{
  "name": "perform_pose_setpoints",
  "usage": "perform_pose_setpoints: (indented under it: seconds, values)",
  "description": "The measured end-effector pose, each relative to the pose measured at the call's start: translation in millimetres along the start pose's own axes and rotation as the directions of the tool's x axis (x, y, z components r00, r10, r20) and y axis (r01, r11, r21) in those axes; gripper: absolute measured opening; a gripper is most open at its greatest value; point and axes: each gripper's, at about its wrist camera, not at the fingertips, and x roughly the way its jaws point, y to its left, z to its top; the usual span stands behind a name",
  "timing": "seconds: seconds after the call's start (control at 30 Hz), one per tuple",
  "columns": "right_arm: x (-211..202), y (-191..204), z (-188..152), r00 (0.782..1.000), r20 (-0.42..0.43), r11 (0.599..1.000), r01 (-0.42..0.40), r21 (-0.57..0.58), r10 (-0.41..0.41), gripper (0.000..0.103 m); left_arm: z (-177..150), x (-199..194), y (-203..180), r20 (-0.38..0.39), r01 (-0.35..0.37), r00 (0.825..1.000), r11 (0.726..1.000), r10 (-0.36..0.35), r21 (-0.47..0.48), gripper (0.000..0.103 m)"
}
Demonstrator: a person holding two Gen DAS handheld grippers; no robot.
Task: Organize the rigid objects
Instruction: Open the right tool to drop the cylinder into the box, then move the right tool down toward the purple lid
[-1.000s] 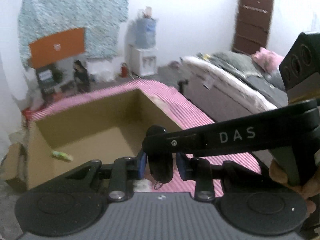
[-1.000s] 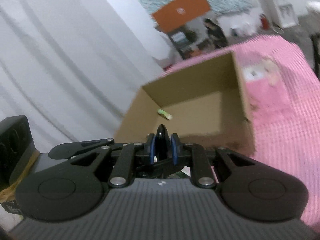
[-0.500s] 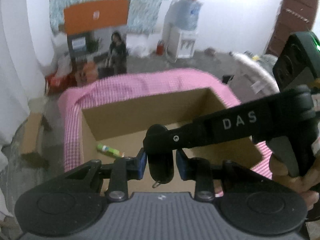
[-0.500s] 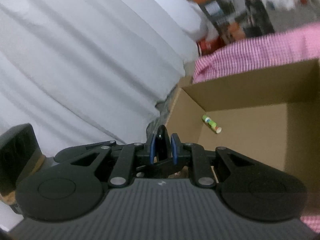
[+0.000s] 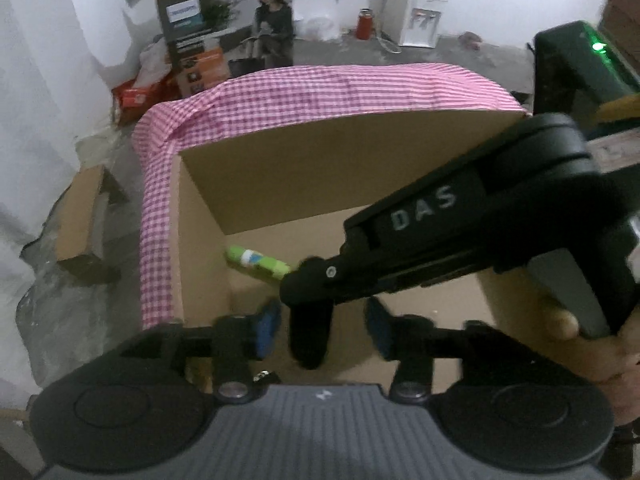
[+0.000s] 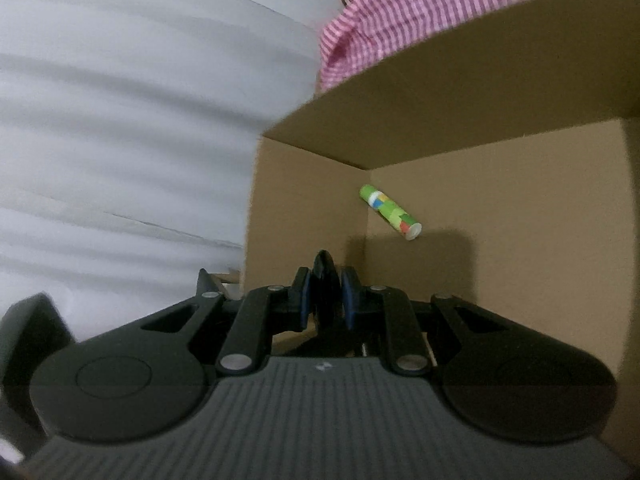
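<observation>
Beyond my work I count: a pink-and-white checked cloth (image 5: pixel 320 92) draped over the table, its left edge hanging down in a fold; white curtains (image 6: pixel 140 100) in broad folds along the left side; a tall printed display stand (image 5: pixel 224 28) with an orange top panel and a picture of a seated person, standing on the grey floor (image 5: pixel 460 56) behind the table; a red-and-white packet (image 5: pixel 138 94) at the stand's foot; a small red cylinder (image 5: pixel 363 29) by the far wall; a white water dispenser (image 5: pixel 416 16) just right of it; a flat scrap of cardboard (image 5: pixel 82 224) lying on the floor to the left; a brown door's edge (image 5: pixel 624 20) far right.
</observation>
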Motion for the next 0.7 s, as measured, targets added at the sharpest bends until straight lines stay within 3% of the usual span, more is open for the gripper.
perform_pose_setpoints:
  seconds: [0.2,0.43,0.57,0.7]
  values:
    - [22,-16,7,0.999,-0.041,0.998,0.012,0.064,-0.010,0.018,-2,-6,-1,0.025,-0.020,0.999,1.000,0.020,-0.003,0.063]
    - [17,-13,3,1.000,-0.010,0.999,0.025,0.043,-0.025,0.028,-7,-30,-1,0.083,0.004,0.997,1.000,-0.002,-0.027,0.067]
    - [-12,-6,-4,0.999,0.048,1.000,0.010,0.022,-0.011,0.028,-14,-59,0,0.159,0.013,0.987,0.999,-0.008,-0.035,0.071]
    - [-58,11,-23,0.991,0.136,0.999,-0.011,-0.038,0.016,0.029,-29,-98,2,0.254,0.030,0.967,0.999,-0.019,-0.039,0.076]
